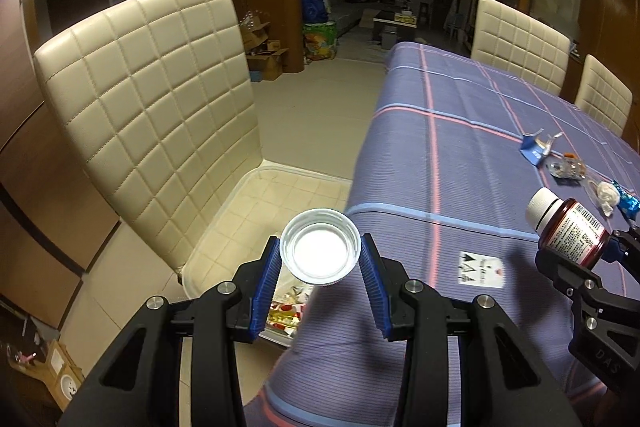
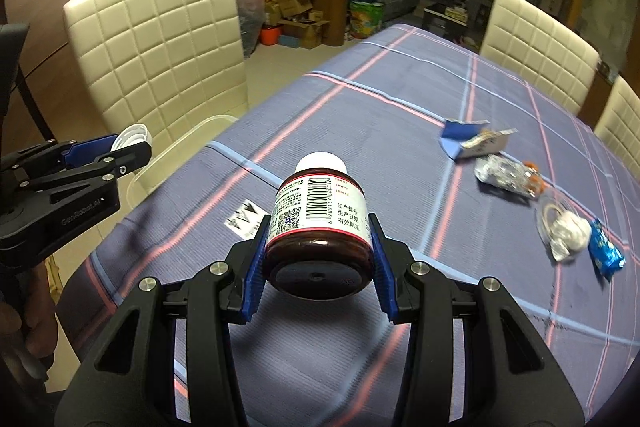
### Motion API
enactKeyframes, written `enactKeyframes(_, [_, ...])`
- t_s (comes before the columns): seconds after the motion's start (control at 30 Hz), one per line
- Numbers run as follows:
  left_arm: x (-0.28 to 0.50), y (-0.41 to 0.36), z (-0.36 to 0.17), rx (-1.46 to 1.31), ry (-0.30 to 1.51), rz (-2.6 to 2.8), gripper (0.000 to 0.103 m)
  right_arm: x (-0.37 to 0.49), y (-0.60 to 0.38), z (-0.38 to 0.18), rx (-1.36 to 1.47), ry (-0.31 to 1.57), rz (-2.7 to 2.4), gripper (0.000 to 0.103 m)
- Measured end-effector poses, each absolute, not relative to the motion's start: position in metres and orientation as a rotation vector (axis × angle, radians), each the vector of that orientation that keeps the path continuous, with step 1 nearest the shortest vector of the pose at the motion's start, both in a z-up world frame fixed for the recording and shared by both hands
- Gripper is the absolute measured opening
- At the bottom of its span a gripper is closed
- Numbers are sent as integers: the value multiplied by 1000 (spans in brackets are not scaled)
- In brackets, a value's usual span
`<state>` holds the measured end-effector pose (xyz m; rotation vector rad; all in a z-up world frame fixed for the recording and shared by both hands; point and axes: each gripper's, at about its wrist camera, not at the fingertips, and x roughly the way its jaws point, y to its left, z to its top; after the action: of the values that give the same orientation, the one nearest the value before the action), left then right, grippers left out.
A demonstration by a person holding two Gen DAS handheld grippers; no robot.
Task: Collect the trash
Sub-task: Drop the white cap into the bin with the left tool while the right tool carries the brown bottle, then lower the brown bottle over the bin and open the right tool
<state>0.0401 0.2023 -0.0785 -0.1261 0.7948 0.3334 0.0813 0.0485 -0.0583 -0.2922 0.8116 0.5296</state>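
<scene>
My left gripper point(image 1: 320, 259) is shut on a white bottle cap point(image 1: 319, 252), held over the table's left edge above a clear plastic bin point(image 1: 280, 323) with wrappers in it on the chair seat. The cap also shows in the right wrist view point(image 2: 132, 138), in the left gripper point(image 2: 108, 151). My right gripper point(image 2: 318, 251) is shut on a dark brown pill bottle point(image 2: 318, 223) with a white label, held above the tablecloth. The bottle point(image 1: 568, 227) shows at the right of the left wrist view. Loose trash lies on the table: a blue carton point(image 2: 468, 141), crumpled foil point(image 2: 504, 173), a white wad point(image 2: 568, 231), a blue wrapper point(image 2: 606, 253).
A purple plaid tablecloth point(image 2: 360, 131) covers the table. A cream quilted chair point(image 1: 152, 99) stands at the left, two more chairs point(image 1: 520, 43) at the far side. A white printed tag point(image 1: 478, 267) lies on the cloth. Boxes and bags point(image 2: 300, 19) stand on the floor behind.
</scene>
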Motion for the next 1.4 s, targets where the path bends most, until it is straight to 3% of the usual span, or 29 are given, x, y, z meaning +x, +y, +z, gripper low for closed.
enactKeyframes(1.0, [52, 267, -101, -172, 822, 441, 40, 96, 136, -76, -389, 835, 659, 46])
enactKeyframes(1.07, [54, 271, -103, -182, 834, 444, 44, 97, 138, -77, -389, 839, 659, 46])
enactKeyframes(1.13, [55, 272, -105, -193, 838, 435, 64, 98, 139, -79, -391, 845, 658, 46])
enactKeyframes(1.2, [54, 274, -106, -203, 832, 440, 75, 99, 140, -80, -394, 849, 656, 46])
enactKeyframes(1.4, [53, 280, -109, -223, 839, 437, 76, 101, 142, -82, -393, 854, 655, 46])
